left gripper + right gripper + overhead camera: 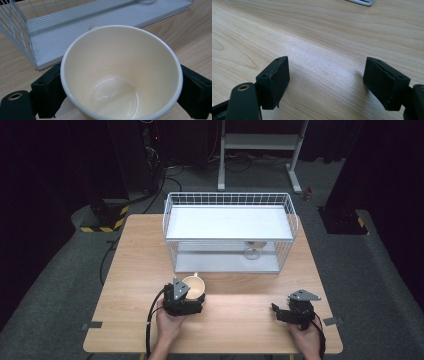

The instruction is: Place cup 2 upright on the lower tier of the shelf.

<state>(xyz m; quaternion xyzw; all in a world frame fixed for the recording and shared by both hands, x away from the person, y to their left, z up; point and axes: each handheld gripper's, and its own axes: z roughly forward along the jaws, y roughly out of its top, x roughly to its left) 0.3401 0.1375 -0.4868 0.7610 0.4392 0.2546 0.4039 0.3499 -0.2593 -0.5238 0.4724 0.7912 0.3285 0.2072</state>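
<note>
A cream cup (194, 285) stands on the wooden table (135, 260) just in front of the white wire rack (227, 195). My left gripper (196, 294) is shut on it. In the left gripper view the empty cup (120, 50) sits between the two black pads (50, 85), which press on its sides below the rim. The cup's handle (94, 27) points toward the rack. My right gripper (276, 313) rests low over the table at the front right. It stands open (325, 77), with bare wood between its pads.
The rack has a white upper shelf (229, 222) and a lower tray (75, 27). A clear glass (252, 251) stands on the lower tray at the right. Dark floor, cables and a metal stand lie beyond the table.
</note>
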